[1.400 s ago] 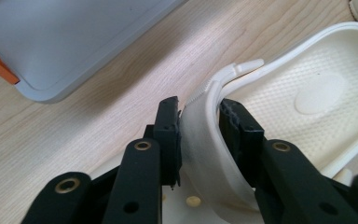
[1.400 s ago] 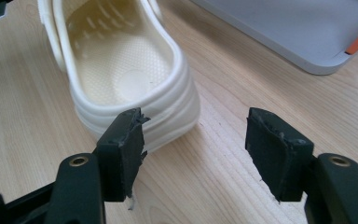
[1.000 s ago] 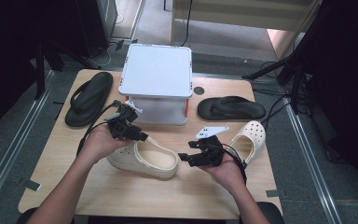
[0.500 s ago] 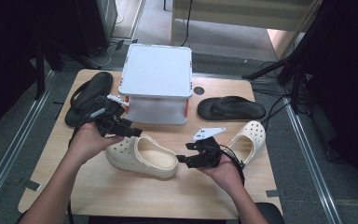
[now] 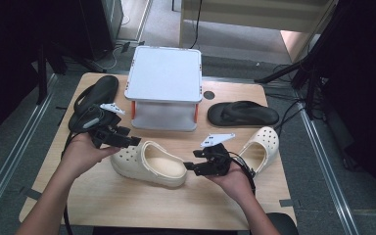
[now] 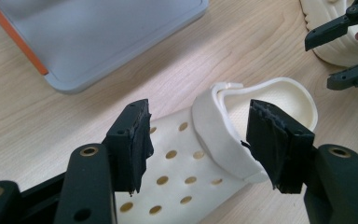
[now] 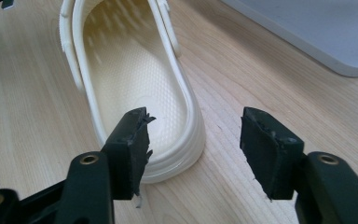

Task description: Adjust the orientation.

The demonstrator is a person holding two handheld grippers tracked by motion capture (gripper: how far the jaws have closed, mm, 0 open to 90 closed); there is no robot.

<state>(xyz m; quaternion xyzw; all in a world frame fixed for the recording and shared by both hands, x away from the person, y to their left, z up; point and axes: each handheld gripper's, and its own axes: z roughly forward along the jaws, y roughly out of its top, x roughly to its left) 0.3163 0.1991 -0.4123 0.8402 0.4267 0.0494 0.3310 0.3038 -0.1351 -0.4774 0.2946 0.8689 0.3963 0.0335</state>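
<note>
Item: cream clog [image 5: 149, 165], perforated upper, heel strap folded forward over the instep; lies on the wooden counter [image 5: 127, 205] at centre near, sole down, between the two hands; long axis runs left to right, toe at the left, heel at the right and a little nearer.

Left hand-held gripper [image 5: 127, 142]: just beside the toe, on its far-left side, slightly above it; jaws wide, having just opened, pads clear of the upper; in the left gripper view the toe and strap [image 6: 223, 140] sit in the gap below, untouched.

Right hand-held gripper [image 5: 196, 163]: level with the heel, just to its right; jaws wide though they have just narrowed a little; in the right gripper view the heel rim [image 7: 177, 158] lies ahead, off to the left jaw's side, not between the pads.

Judgement: both ends are equally close to a gripper; the right needs only a short shift to straddle the heel.

Also present: second cream clog [image 5: 259, 147], right; grey raised platform [image 5: 165, 73], far centre; black flip-flops, far left [image 5: 95, 98] and far right [image 5: 242, 113].
</note>
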